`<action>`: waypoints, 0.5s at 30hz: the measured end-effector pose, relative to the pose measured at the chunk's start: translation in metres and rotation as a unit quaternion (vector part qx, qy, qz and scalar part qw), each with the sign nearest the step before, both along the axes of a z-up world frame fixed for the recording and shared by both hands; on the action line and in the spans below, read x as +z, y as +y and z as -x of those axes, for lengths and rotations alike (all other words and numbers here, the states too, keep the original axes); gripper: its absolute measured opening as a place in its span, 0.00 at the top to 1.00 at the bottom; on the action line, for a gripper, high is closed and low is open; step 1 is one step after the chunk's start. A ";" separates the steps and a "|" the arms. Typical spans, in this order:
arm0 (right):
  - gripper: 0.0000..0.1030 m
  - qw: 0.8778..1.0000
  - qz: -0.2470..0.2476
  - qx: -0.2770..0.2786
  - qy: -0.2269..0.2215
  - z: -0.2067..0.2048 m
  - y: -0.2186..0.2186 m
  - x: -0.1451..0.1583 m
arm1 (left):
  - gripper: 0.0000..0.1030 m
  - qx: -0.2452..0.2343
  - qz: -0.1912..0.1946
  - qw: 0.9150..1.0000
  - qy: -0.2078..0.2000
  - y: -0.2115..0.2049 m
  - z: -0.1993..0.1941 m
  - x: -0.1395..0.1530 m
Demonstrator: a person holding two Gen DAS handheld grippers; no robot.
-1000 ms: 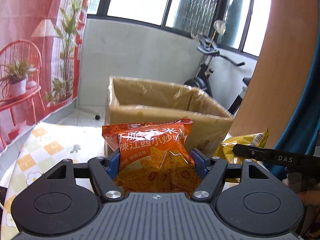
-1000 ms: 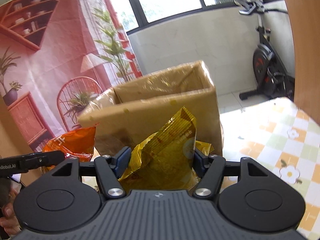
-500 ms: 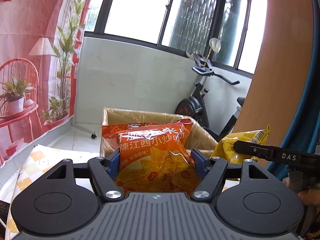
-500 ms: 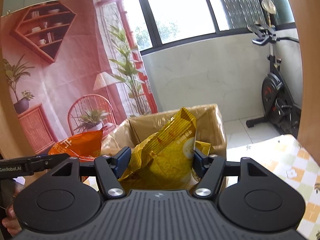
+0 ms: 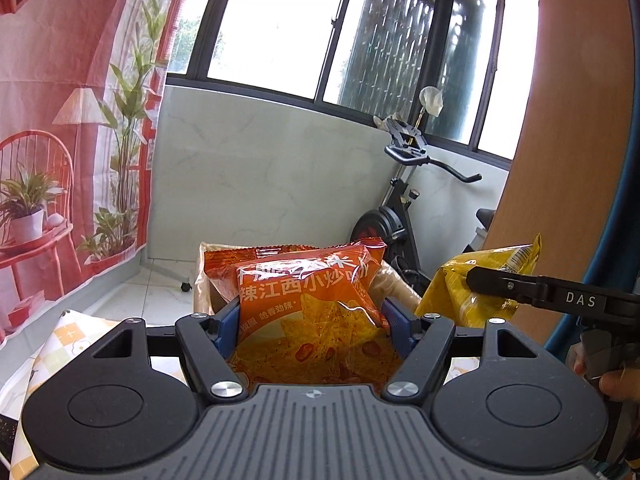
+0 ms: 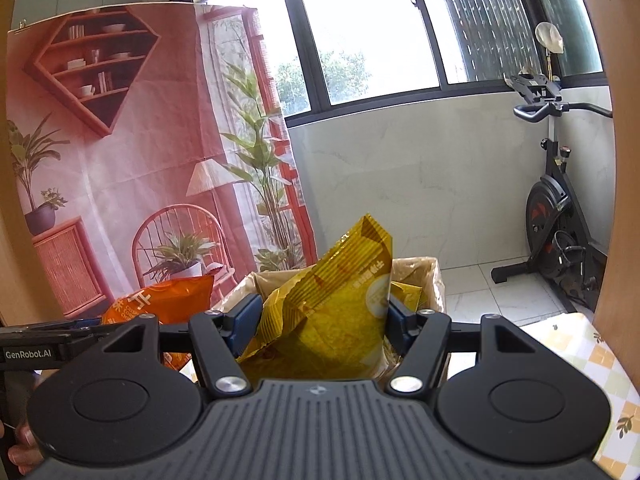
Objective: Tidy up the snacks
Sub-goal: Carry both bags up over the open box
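My left gripper is shut on an orange snack bag with white lettering, held upright between the blue pads. My right gripper is shut on a crumpled yellow snack bag. Both bags hang in front of and slightly above an open cardboard box, whose rim shows behind the orange bag. In the left wrist view the yellow bag and the right gripper's finger appear at the right. In the right wrist view the orange bag appears at the left.
A checked tablecloth covers the table under the box. An exercise bike stands on the tiled floor behind. A printed red backdrop hangs at the left, a wooden panel at the right. A person's fingers hold the right gripper.
Both grippers have risen with their bags. The box now sits lower in both views and its opening shows. The grips are unchanged.
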State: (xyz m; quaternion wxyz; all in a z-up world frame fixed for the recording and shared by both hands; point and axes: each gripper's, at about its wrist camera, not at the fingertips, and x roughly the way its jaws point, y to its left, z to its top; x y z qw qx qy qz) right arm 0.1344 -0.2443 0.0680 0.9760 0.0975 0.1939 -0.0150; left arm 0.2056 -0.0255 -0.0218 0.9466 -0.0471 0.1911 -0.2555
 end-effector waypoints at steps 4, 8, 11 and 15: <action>0.36 1.000 0.004 0.001 -0.002 -0.007 -0.005 0.004 | 0.28 -0.003 0.001 1.000 -0.002 -0.002 -0.006 0.002; 0.36 1.000 0.007 0.003 -0.002 -0.015 -0.010 0.007 | 0.28 -0.004 -0.009 1.000 0.000 -0.007 -0.012 0.004; 0.36 1.000 0.009 0.010 -0.003 -0.023 -0.015 0.008 | 0.28 0.000 -0.010 1.000 0.003 -0.009 -0.021 0.005; 0.36 1.000 0.008 0.014 0.000 -0.037 -0.021 0.005 | 0.28 0.006 -0.009 1.000 0.006 -0.010 -0.035 0.009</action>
